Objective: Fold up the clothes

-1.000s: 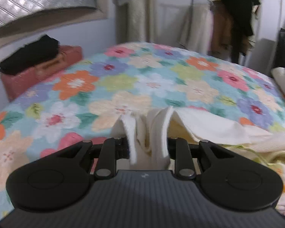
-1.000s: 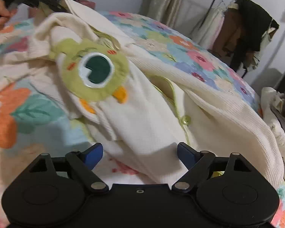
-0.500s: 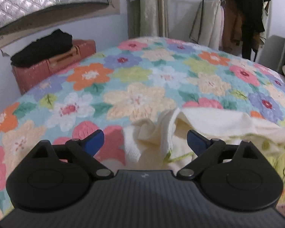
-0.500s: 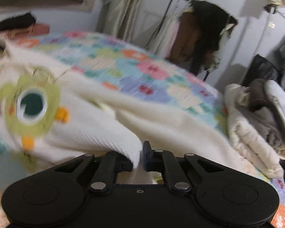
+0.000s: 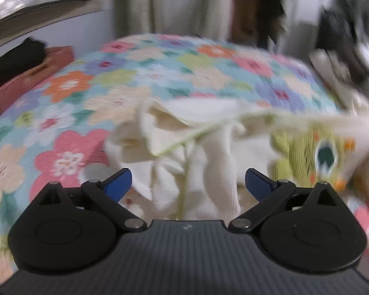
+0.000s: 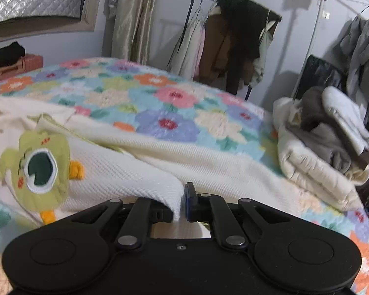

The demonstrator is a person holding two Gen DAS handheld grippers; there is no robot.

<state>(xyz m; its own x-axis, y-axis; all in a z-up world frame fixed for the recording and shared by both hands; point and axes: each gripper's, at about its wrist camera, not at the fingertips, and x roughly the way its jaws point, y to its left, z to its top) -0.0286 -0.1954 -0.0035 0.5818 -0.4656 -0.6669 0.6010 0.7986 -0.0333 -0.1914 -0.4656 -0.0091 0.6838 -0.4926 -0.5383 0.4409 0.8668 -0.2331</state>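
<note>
- On the flower-patterned quilted bedspread [image 6: 169, 123]: our cream waffle-knit garment with green frog patch [image 6: 125, 172], long axis leftward.
- Right gripper [image 6: 182, 202]: pinching its near edge.
- Left gripper [image 5: 188, 180]: jaws just opened, spread, cloth loose between.

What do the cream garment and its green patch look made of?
Cream garment: soft waffle or ribbed knit, probably cotton; fine raised grid shows. Green patch: felt-like or corduroy applique, matte, with stitched edges; exact fabric unclear.
</note>
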